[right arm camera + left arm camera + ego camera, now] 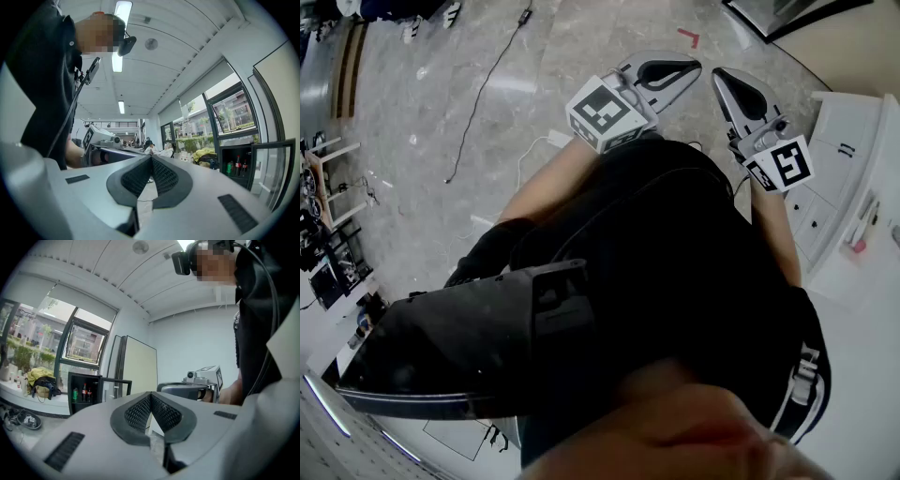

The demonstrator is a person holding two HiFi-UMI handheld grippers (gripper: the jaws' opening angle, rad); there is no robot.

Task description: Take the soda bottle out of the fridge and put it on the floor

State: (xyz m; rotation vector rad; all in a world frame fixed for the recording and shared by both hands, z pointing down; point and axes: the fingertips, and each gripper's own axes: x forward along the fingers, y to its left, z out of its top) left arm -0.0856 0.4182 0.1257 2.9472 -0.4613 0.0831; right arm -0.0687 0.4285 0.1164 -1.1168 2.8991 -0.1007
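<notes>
Both grippers are idling in front of the person's dark-clothed body, pointing level over the grey floor [422,159]

- The left gripper [151,397] is showing its black pads pressed together at the tips; nothing is sitting between them and nothing is touching them
- The right gripper [151,160] is likewise pinching shut on nothing, pads meeting at the tips
- From the head view the two grippers are lying side by side, near each other but not touching, with their marker cubes toward the person

The fridge [83,378], a small black one, is standing far off on the floor below the window, well apart from both grippers. Its glass door [117,389] is hanging open. Inside, two dark soda bottles [86,393] with red labels are standing upright on a shelf, just beside a green can [75,394]. The right gripper view is showing the same fridge at far right, with the bottles standing in the open compartment
</notes>
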